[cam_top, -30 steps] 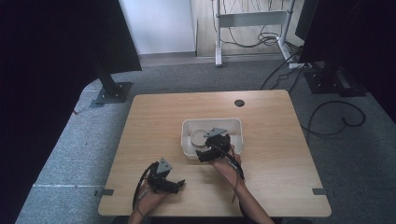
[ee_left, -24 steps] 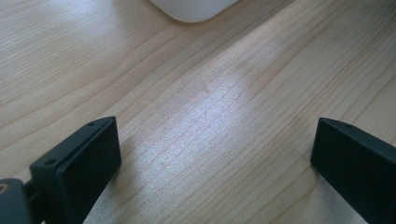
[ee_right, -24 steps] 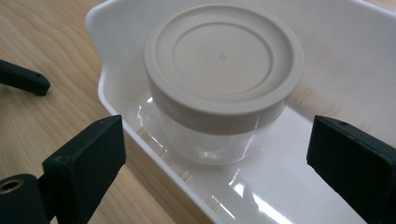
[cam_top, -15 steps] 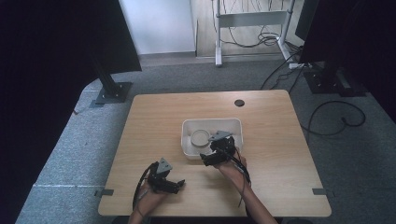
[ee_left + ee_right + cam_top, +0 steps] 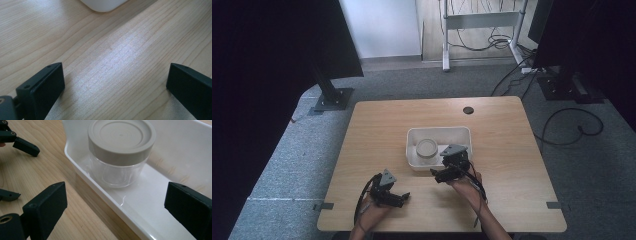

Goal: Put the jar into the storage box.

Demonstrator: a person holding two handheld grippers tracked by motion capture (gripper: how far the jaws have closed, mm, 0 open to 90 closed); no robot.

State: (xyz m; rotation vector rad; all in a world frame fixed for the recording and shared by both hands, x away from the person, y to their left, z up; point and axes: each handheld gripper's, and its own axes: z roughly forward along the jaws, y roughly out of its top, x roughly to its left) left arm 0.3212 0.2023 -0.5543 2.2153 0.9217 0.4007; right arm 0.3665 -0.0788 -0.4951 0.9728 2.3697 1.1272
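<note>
High view, one jar, one tray, two tools

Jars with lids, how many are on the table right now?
1. The clear jar with a beige lid stands upright inside the white tray, toward its left end, just ahead of the open right gripper. None appear hidden.

A light wooden tabletop with a round cable hole stands on grey carpet. Black cables trail across the floor. Beyond stand a white wall panel and a metal frame; dark screens flank both sides.
</note>
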